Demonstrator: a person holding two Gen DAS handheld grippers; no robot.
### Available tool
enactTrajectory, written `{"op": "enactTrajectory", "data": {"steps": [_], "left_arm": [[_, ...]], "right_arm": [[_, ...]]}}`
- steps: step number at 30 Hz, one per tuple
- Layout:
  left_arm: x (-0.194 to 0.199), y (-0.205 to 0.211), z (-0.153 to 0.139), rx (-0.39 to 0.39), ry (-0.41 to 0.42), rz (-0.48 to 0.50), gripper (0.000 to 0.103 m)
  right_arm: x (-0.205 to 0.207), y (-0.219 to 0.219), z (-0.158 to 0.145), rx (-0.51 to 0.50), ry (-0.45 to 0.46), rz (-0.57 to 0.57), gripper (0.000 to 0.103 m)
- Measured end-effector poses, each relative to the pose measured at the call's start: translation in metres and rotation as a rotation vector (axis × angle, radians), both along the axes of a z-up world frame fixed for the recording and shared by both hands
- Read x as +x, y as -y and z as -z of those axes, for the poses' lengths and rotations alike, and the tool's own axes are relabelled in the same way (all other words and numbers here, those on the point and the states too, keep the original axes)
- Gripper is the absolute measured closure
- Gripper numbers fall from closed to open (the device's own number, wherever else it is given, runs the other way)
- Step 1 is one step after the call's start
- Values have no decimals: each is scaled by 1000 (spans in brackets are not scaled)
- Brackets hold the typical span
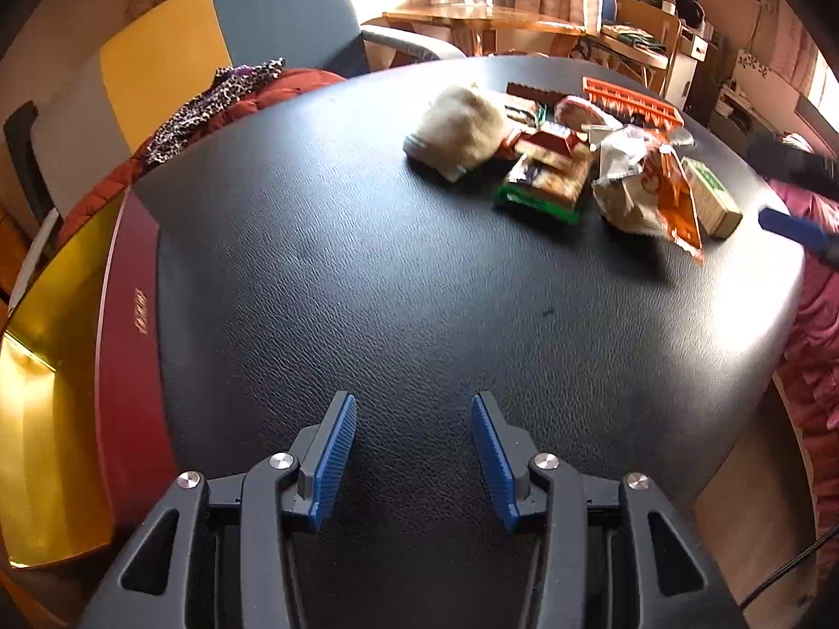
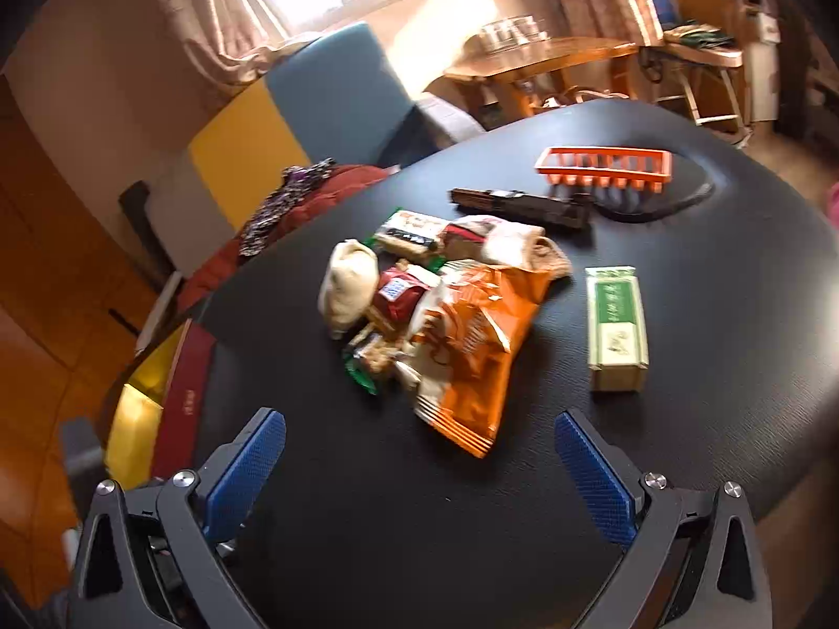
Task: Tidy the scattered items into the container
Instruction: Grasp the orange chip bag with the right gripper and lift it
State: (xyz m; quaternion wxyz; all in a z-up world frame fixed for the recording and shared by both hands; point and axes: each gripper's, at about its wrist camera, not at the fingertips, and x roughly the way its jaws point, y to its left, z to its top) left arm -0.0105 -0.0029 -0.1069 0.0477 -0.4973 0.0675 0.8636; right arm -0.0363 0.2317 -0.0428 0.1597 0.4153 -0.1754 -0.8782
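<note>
A pile of snack items lies on the black table [image 1: 393,272]: an orange snack bag [image 2: 472,335], a beige pouch [image 2: 348,285], a green-edged packet [image 1: 545,188], a green and cream box [image 2: 616,327], a dark bar [image 2: 524,204] and an orange plastic rack [image 2: 603,165]. A red and gold open box [image 1: 57,393] stands at the table's left edge. My left gripper [image 1: 414,419] is open and empty over the near table, far from the pile. My right gripper [image 2: 419,435] is wide open and empty, just short of the orange bag; its blue finger [image 1: 797,230] shows in the left wrist view.
A blue and yellow chair [image 1: 236,21] with red and patterned cloth [image 1: 225,99] stands behind the table. A wooden side table [image 1: 482,18] and shelves stand at the back. The table's right edge [image 1: 786,346] drops to pink fabric.
</note>
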Motion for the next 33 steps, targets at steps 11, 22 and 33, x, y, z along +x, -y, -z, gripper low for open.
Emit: {"op": "enactTrajectory", "data": {"steps": [11, 22, 33], "left_arm": [[4, 16, 2, 117, -29, -6, 44], [4, 19, 5, 144, -35, 20, 32], [2, 17, 2, 95, -7, 23, 32]], "right_arm": [[-95, 5, -8, -15, 44, 22, 0], [-118, 35, 20, 42, 154, -139, 0], [-58, 7, 20, -123, 133, -107, 0]]}}
